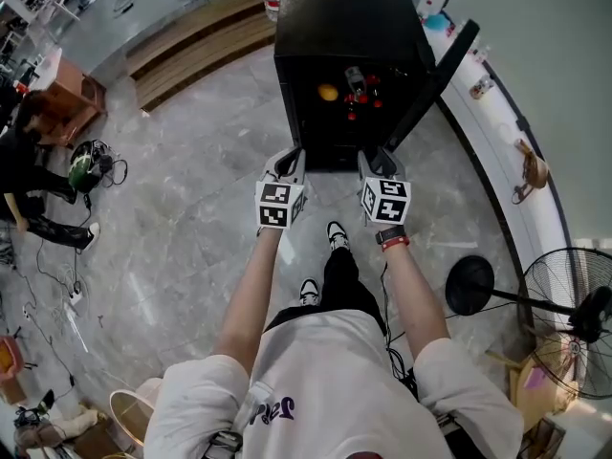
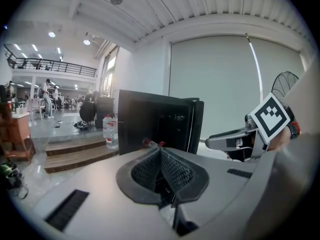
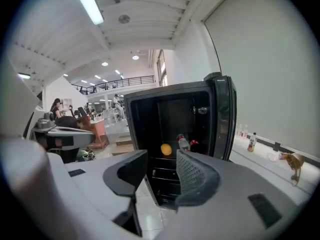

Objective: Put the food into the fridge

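A small black fridge stands on the floor ahead of me, its door swung open to the right. On a shelf inside lie an orange and a red-capped bottle. The right gripper view shows the same orange and bottle past the jaws. My left gripper hangs just before the fridge front, shut with nothing in it; its pads meet. My right gripper hovers beside it, open and empty.
A white ledge runs along the right wall with a small bottle on it. A standing fan is at my right. Wooden steps with water bottles lie left of the fridge. A person sits far left.
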{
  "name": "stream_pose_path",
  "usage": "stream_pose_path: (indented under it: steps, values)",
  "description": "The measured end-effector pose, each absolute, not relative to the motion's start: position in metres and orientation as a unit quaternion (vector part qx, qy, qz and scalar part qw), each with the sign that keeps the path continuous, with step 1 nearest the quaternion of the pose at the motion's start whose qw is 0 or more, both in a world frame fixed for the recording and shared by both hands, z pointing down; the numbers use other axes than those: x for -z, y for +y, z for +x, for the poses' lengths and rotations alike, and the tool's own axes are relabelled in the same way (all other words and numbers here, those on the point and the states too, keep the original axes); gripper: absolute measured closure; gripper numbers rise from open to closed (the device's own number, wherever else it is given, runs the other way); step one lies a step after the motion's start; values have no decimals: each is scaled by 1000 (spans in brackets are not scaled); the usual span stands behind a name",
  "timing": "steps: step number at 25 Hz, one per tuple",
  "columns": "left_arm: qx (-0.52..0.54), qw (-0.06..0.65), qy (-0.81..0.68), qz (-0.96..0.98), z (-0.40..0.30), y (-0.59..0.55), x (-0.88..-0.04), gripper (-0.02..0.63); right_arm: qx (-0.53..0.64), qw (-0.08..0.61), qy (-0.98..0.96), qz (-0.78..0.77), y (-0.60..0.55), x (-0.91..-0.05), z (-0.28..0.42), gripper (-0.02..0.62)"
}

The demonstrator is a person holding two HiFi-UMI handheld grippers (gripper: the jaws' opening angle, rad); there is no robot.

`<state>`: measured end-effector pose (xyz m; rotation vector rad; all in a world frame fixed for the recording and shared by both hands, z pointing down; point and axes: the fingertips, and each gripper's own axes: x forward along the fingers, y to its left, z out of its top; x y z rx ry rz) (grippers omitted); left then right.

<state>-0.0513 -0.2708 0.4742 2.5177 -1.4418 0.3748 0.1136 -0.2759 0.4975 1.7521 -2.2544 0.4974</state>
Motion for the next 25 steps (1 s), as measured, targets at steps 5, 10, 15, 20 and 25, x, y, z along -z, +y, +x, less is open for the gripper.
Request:
stream_pose_path:
  steps: [5,10,15,20,25]
  values:
    - [-119,102,-496,854,-53,-249,-457,586,-157,114,-776,600,-251,-477,115,425]
    - [-113,94,-496,856,-57,-223,-438,586,-156,100,-777,602,-225,-457,115,446]
    - [-99,99,-497,856,-65,-197,-427,586,-154,93,-774,607,-200,-445,118,480]
    - [-106,94,-498,856,-72,-179,-426,586,-150,90,-772,611,-182,-438,120,490]
    - [-96,94,-498,857,-76,-165,-419,586,-137,80,-773,614,-164,-427,116,518]
